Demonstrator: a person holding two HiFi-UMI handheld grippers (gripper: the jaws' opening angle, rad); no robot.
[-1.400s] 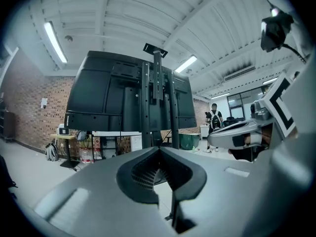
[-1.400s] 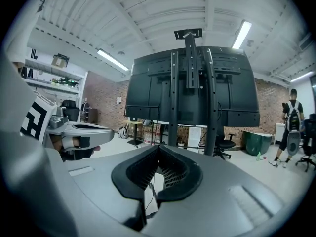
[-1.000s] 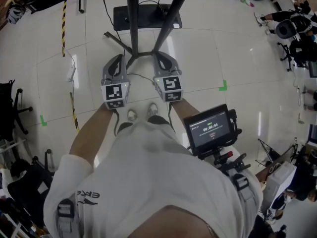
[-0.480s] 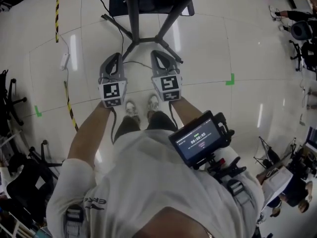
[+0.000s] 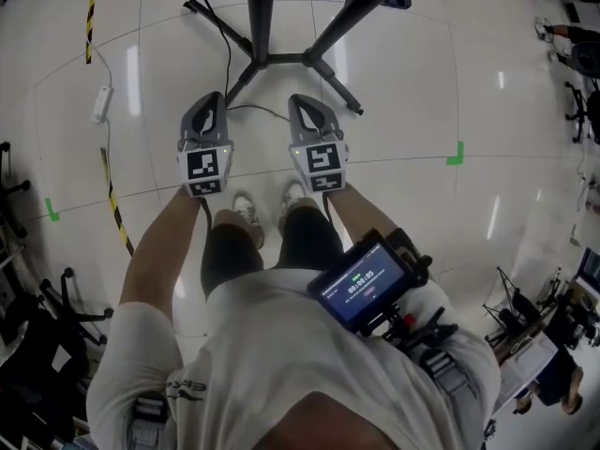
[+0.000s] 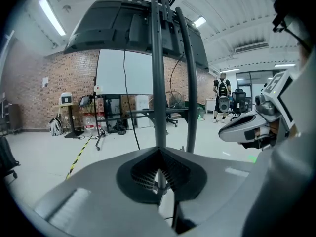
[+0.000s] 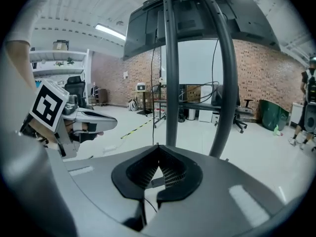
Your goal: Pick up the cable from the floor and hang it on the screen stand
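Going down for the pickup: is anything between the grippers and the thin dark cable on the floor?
Nothing visible. The thin dark cable lies on bare white tile between the left gripper and right gripper tips, before the black metal screen stand's legs. Both grippers are shut.

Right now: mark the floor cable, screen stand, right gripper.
floor cable [image 5: 255,110], head view, thin arc near the stand's base.
screen stand [image 5: 260,17], head view, left upright post.
right gripper [image 5: 301,103], head view, between its fingertips.

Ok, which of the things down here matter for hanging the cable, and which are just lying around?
For the job: cable, screen stand, left tongs, right tongs.
Just lying about: white power strip, striped tape, green floor marks.
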